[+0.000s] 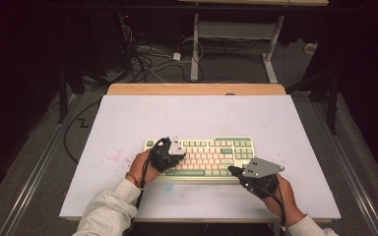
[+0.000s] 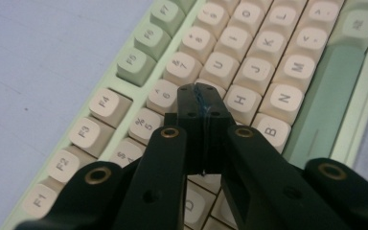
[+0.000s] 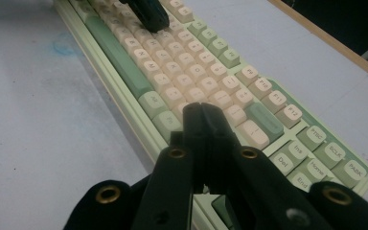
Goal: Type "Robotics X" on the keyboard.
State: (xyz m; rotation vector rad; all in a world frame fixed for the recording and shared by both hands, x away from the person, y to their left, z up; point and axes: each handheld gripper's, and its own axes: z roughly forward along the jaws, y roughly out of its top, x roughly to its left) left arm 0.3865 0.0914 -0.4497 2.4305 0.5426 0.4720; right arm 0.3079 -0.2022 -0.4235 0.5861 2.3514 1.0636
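left claw (image 2: 202, 103) together, tip over keys to press | right claw (image 3: 205, 120) together, poised likewise | keyboard (image 1: 211, 147) near worktop front edge

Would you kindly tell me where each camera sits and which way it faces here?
High view: above the person's side, looking forward and down on the table; both forearms, left gripper and right gripper show.
Left gripper view: rides the left gripper, looking along its shut fingers at the letter keys.
Right gripper view: rides the right gripper, looking along the keyboard; the left gripper shows far off.
All share the keyboard.
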